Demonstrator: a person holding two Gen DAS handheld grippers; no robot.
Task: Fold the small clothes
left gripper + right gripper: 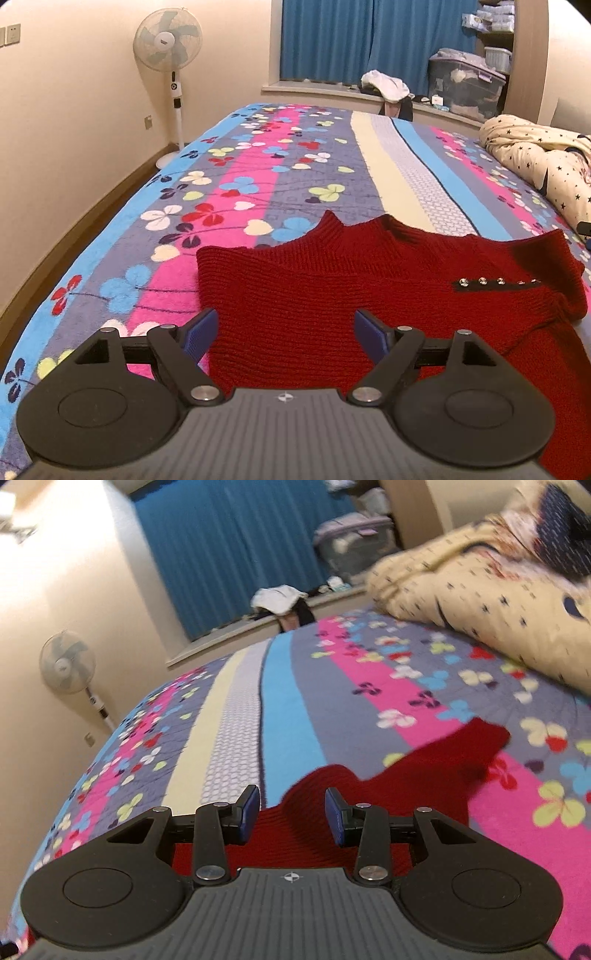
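Note:
A small dark red knitted sweater (pixel 332 291) lies flat on the bed, collar pointing away, with a row of shiny studs (pixel 498 282) on its right shoulder. My left gripper (pixel 286 332) is open and empty, just above the sweater's near left part. In the right wrist view, the sweater (pixel 424 768) lies under and ahead of my right gripper (pixel 291 810), which is open and empty above its raised edge. That view is blurred.
The bed has a striped floral blanket (pixel 258 177). A cream star-print quilt (pixel 535 162) is bunched at the right. A standing fan (pixel 168 40) is by the left wall. Blue curtains (pixel 351 37) and storage boxes (pixel 465 85) are beyond the bed.

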